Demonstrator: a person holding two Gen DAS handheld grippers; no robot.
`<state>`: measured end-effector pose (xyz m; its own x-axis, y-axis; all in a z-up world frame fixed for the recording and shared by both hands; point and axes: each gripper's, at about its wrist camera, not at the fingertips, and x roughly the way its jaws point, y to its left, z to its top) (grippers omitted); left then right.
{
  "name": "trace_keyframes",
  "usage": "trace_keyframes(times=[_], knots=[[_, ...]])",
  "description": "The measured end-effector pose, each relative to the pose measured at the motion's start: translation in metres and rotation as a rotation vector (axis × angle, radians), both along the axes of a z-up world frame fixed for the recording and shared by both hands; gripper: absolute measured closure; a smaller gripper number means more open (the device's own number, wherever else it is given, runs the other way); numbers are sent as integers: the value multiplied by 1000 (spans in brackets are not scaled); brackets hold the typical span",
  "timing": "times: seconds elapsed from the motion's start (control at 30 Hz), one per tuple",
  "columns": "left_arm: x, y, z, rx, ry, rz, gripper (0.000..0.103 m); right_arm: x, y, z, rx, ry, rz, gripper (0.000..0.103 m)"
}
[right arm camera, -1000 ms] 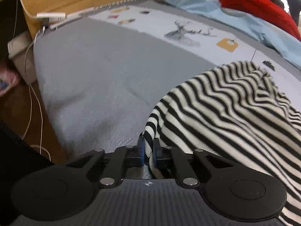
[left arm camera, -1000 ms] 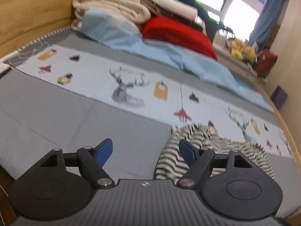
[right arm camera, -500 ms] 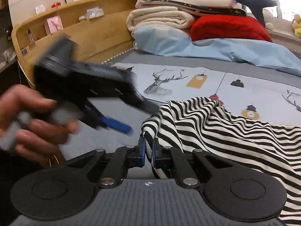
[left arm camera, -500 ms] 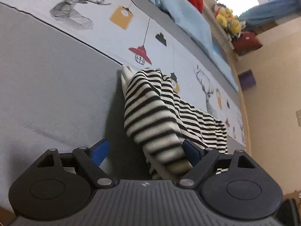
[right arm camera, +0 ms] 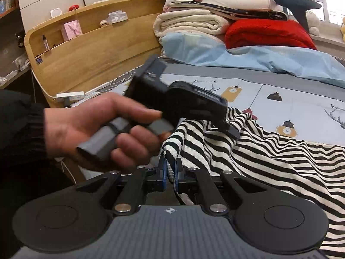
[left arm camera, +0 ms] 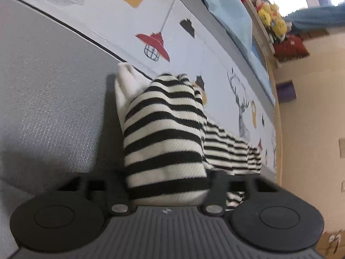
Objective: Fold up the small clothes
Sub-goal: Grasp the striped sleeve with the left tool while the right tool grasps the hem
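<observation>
A black-and-white striped small garment [right arm camera: 269, 151] lies on the bed. My right gripper [right arm camera: 170, 173] is shut on an edge of it and holds that edge raised. In the left wrist view a bunched fold of the striped garment [left arm camera: 166, 138] sits between the wide-open jaws of my left gripper [left arm camera: 167, 185]; the fingertips are hidden by cloth. In the right wrist view the left gripper [right arm camera: 231, 130] is held by a hand, its front over the garment's raised part.
The bed has a grey sheet [left arm camera: 43, 86] and a printed light-blue cover [right arm camera: 291, 99]. Folded blankets [right arm camera: 194, 23], a red cushion [right arm camera: 269, 34] and a blue quilt [right arm camera: 258, 58] are piled at the far side. A wooden headboard [right arm camera: 97, 49] stands left.
My left gripper has moved forward onto the garment, so the striped fold now fills the space between its jaws. The right gripper still holds the garment's edge, raised from the bed.
</observation>
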<state>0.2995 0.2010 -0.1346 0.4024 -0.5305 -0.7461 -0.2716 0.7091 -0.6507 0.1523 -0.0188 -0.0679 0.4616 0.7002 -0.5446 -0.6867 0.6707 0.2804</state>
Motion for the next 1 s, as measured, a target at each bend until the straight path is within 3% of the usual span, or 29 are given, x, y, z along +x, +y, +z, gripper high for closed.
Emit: trace_keyframes(times=[0.03, 0.13, 0.23, 0.37, 0.5, 0.6, 0.8, 1.0], knots=[[0, -2, 0, 28, -6, -21, 84, -1, 1, 0, -2, 2, 5, 96], [-8, 6, 8, 66, -47, -34, 91, 1, 4, -1, -2, 14, 24, 96], [-21, 26, 28, 59, -101, 0, 91, 0, 15, -2, 32, 32, 64, 96], [-54, 55, 62, 99, -189, 46, 91, -8, 38, 2, 148, 50, 145, 96], [-76, 84, 71, 132, -168, 116, 91, -10, 49, 7, 283, 88, 169, 96], [-78, 84, 74, 165, -147, 108, 91, -9, 50, 6, 315, 118, 155, 96], [-55, 33, 98, 144, -233, 56, 91, -8, 17, 10, 329, 108, 82, 96], [-21, -62, 114, 126, -301, -38, 91, -6, -66, 20, 360, 75, -74, 96]])
